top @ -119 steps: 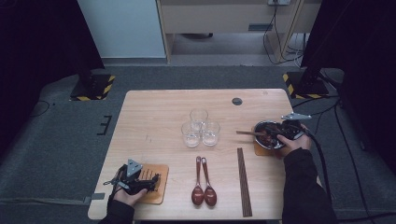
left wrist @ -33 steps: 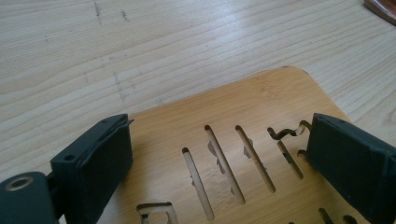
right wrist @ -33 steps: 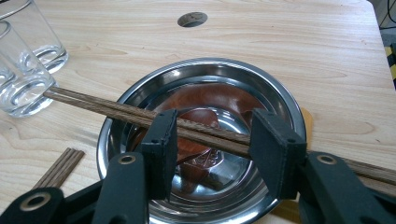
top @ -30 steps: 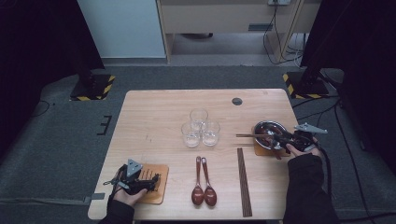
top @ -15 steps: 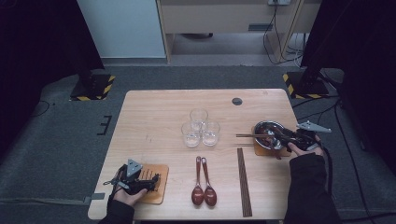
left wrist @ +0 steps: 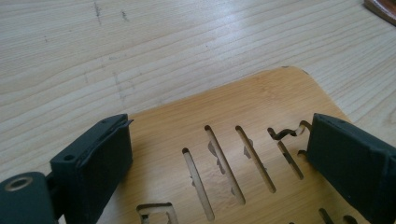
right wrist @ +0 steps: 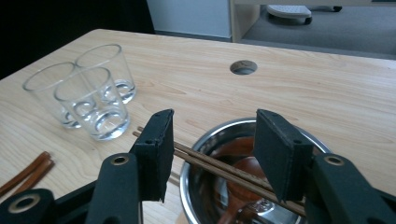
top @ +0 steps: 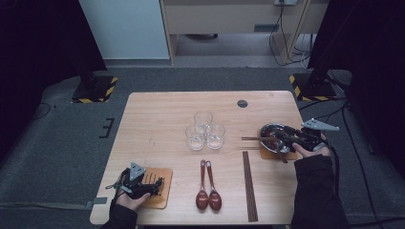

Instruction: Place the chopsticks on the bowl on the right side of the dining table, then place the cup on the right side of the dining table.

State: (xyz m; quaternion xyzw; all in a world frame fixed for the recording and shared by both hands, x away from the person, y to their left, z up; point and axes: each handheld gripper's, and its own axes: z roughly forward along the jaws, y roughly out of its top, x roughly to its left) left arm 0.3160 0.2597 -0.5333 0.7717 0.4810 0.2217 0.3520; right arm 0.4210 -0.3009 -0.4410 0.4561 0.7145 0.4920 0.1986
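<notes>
Chopsticks [right wrist: 219,165] lie across rim of steel bowl [right wrist: 308,140] on coaster at table's right. Right gripper [right wrist: 212,149] above them, jaws just opening, holding nothing. Left gripper [left wrist: 219,158] wide over slotted coaster [left wrist: 261,107]. Risk: nudge could roll chopsticks off rim.

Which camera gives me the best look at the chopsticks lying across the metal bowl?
The right gripper view: the chopsticks lie close up across the metal bowl, behind the right gripper, whose jaws have just been opening. The high view shows them small, tips pointing left.
</notes>
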